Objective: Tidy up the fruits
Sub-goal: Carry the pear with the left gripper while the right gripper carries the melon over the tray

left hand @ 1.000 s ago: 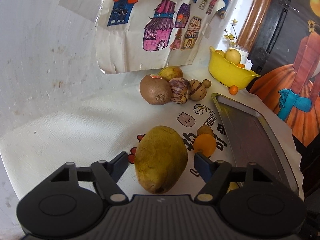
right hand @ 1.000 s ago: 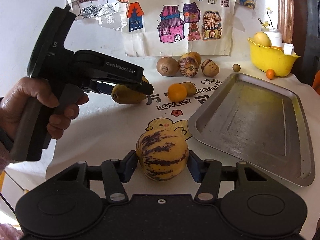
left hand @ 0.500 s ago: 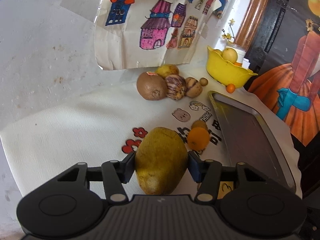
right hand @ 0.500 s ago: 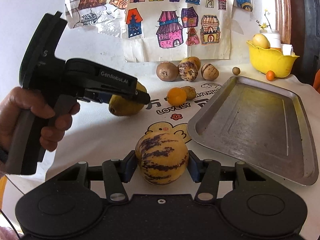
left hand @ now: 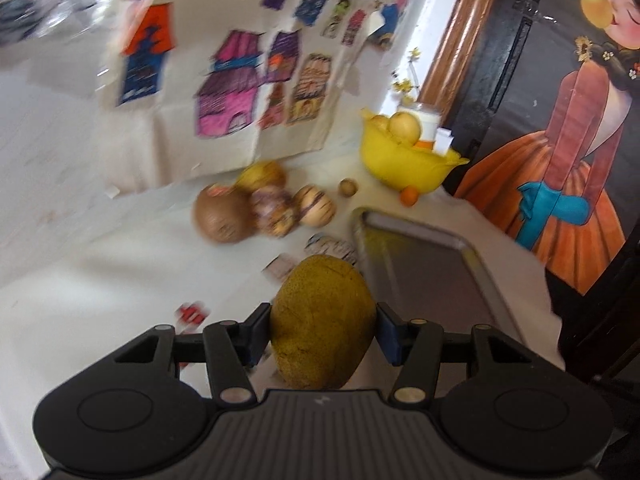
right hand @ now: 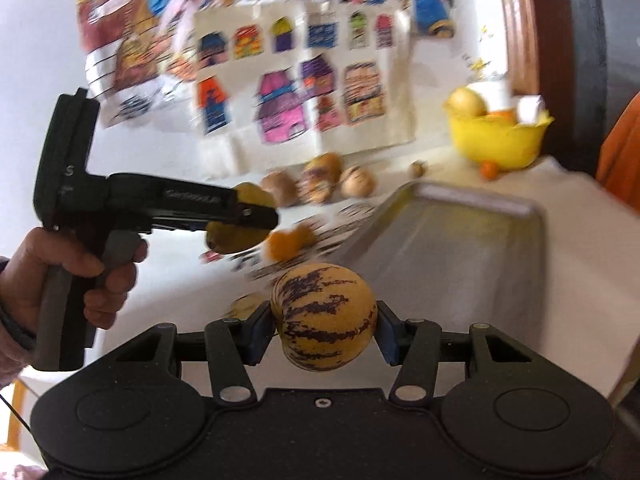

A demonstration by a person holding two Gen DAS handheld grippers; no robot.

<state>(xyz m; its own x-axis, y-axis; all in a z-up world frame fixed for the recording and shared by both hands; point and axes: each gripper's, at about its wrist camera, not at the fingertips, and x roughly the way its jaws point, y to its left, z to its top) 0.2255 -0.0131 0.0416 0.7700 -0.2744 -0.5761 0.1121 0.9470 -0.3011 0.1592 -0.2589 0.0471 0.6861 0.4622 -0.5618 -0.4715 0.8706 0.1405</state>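
My left gripper (left hand: 323, 330) is shut on a large yellow-green mango (left hand: 323, 320) and holds it above the white cloth, left of the metal tray (left hand: 432, 276). In the right wrist view the left gripper (right hand: 256, 212) shows at the left with the mango (right hand: 236, 236) in it. My right gripper (right hand: 323, 330) is shut on a yellow melon with purple stripes (right hand: 324, 316), lifted off the cloth in front of the tray (right hand: 452, 248). A small orange (right hand: 284, 242) lies on the cloth between them.
Several brown and striped fruits (left hand: 264, 210) lie at the back by the wall drawings. A yellow bowl (left hand: 408, 162) with fruit stands at the back right, with a small orange (left hand: 409, 196) beside it. The table edge runs right of the tray.
My left gripper shut on the mango and lifted it toward the tray. My right gripper lifted the striped melon off the cloth. Both views are blurred by motion.
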